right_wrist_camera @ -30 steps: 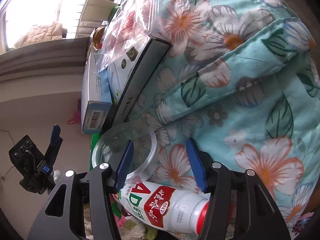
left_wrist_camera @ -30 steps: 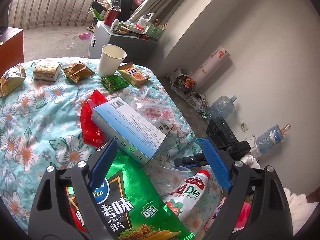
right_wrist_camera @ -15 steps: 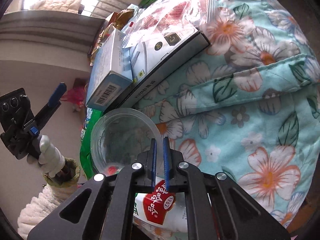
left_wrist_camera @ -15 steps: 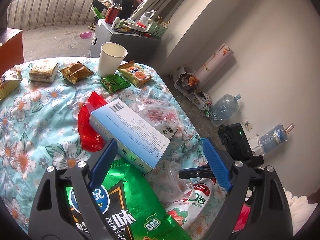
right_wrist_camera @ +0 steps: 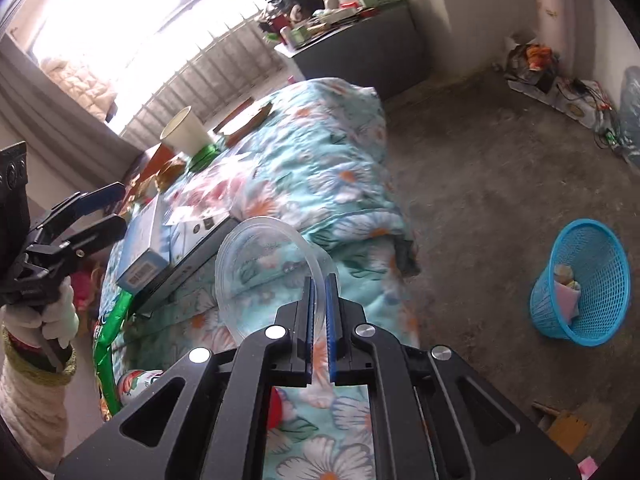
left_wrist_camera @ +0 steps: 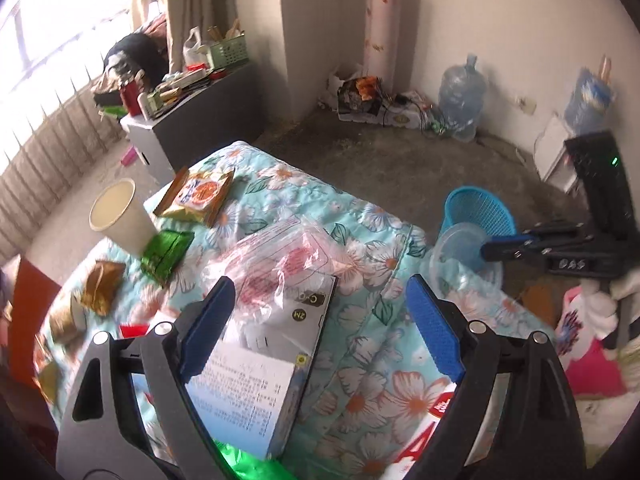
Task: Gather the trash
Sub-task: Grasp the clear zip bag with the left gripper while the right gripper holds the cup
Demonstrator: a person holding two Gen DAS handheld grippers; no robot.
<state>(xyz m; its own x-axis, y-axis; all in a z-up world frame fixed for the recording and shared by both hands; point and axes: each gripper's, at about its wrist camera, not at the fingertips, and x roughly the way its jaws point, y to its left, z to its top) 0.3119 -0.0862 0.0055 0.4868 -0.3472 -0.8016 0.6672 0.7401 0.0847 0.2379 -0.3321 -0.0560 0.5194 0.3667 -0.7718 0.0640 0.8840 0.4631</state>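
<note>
My right gripper [right_wrist_camera: 319, 280] is shut on the rim of a clear plastic cup [right_wrist_camera: 264, 264] and holds it in the air beside the floral table; cup [left_wrist_camera: 456, 252] and gripper [left_wrist_camera: 486, 249] also show in the left wrist view. A blue mesh bin [right_wrist_camera: 584, 284] stands on the floor to the right, with some trash inside; it shows behind the cup in the left wrist view [left_wrist_camera: 480, 210]. My left gripper [left_wrist_camera: 316, 300] is open and empty above a clear plastic bag [left_wrist_camera: 280, 264] and a flat box [left_wrist_camera: 260, 380] on the table.
On the floral cloth [left_wrist_camera: 372, 344] lie a paper cup [left_wrist_camera: 116, 216], an orange snack packet [left_wrist_camera: 196, 196], a green packet [left_wrist_camera: 166, 250], gold wrappers [left_wrist_camera: 102, 286], a green chip bag [right_wrist_camera: 108, 320] and a drink bottle [right_wrist_camera: 136, 384]. A grey cabinet [left_wrist_camera: 188, 120] and water jugs [left_wrist_camera: 460, 96] stand around.
My right gripper closed on the clear cup's rim and lifted it off the table toward the floor side. My left gripper swung right; the bin came into view.
</note>
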